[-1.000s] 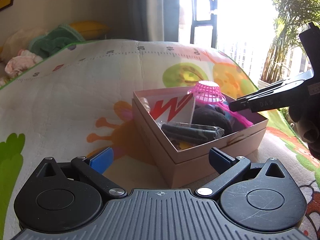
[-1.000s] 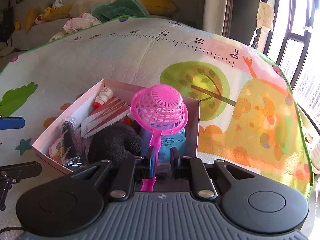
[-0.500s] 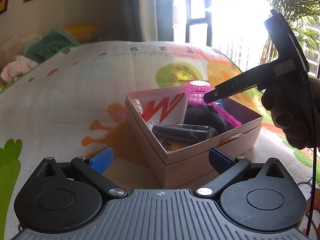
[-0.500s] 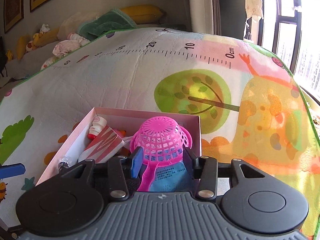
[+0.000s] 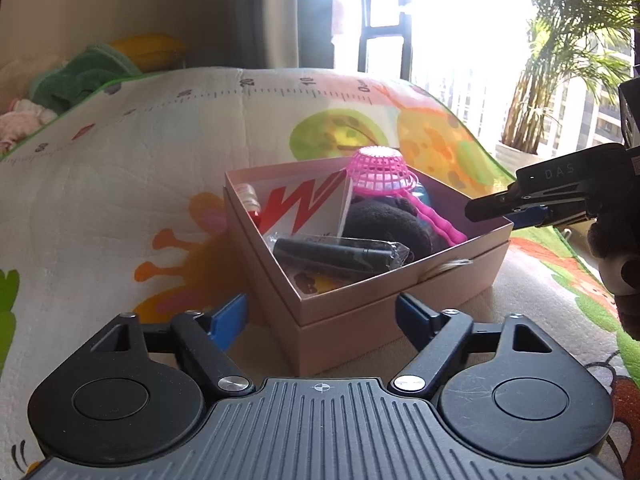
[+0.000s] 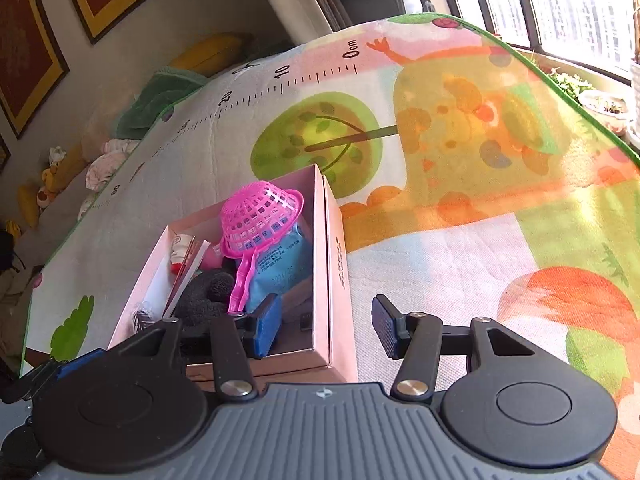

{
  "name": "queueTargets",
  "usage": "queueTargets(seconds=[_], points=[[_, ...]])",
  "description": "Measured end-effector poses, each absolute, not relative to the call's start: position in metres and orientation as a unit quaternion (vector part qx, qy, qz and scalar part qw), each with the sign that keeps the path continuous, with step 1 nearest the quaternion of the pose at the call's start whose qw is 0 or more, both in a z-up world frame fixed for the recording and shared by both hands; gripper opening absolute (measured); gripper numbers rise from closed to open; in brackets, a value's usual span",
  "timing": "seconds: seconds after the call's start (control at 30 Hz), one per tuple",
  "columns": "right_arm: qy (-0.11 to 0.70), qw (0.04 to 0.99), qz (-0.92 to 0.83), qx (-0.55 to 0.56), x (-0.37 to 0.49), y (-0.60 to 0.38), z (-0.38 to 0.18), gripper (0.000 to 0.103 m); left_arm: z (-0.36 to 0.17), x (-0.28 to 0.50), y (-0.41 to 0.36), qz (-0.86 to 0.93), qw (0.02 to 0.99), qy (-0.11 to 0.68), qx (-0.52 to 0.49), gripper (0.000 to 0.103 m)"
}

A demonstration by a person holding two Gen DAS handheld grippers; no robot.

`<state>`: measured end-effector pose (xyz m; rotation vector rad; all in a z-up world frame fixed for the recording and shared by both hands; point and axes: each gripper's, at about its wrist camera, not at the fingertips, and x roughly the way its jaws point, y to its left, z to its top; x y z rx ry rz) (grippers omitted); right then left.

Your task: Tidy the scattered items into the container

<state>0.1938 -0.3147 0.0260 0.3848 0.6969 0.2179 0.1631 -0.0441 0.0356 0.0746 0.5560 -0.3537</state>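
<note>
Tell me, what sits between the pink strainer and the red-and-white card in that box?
A dark plush toy lies between the pink strainer and the red-and-white card inside the box, clearest in the left wrist view.

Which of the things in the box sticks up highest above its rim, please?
The pink mesh scoop: its upturned bowl rises above the box rim, while the black plush toy and the wrapped black item lie below it.

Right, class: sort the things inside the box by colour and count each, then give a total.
Pink: 1, strainer
Black: 2, plush, wrapped tube
Blue: 1, packet
Red and white: 2, carton, bottle
Total: 6
</note>
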Motion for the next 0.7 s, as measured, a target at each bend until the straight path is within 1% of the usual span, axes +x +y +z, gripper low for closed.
queueTargets(seconds=[0.07, 0.1, 0.13, 0.23, 0.33, 0.4, 0.57, 0.7], points=[[0.338, 0.915, 0.115, 0.19, 0.194, -0.312, 0.027, 0.051, 0.035, 0.164, -0.045, -0.173, 0.945, 0.276, 0.039, 0.073], [0.337, 0.915, 0.119, 0.187, 0.194, -0.309, 0.029, 0.051, 0.035, 0.164, -0.046, -0.176, 0.944, 0.277, 0.039, 0.071], [0.336, 0.916, 0.123, 0.183, 0.194, -0.305, 0.03, 0.051, 0.035, 0.164, -0.045, -0.18, 0.943, 0.278, 0.037, 0.066], [0.333, 0.924, 0.109, 0.153, 0.192, -0.294, 0.034, 0.051, 0.035, 0.163, -0.043, -0.182, 0.942, 0.278, 0.039, 0.062], [0.331, 0.926, 0.105, 0.146, 0.189, -0.29, 0.034, 0.051, 0.036, 0.16, -0.038, -0.18, 0.943, 0.276, 0.039, 0.057], [0.333, 0.924, 0.106, 0.153, 0.188, -0.287, 0.035, 0.052, 0.038, 0.158, -0.033, -0.176, 0.945, 0.275, 0.036, 0.057], [0.338, 0.923, 0.119, 0.14, 0.19, -0.262, 0.037, 0.058, 0.04, 0.154, -0.011, -0.154, 0.949, 0.274, 0.026, 0.059], [0.339, 0.921, 0.142, 0.127, 0.193, -0.237, 0.037, 0.058, 0.041, 0.153, 0.009, -0.132, 0.952, 0.277, 0.019, 0.06]])
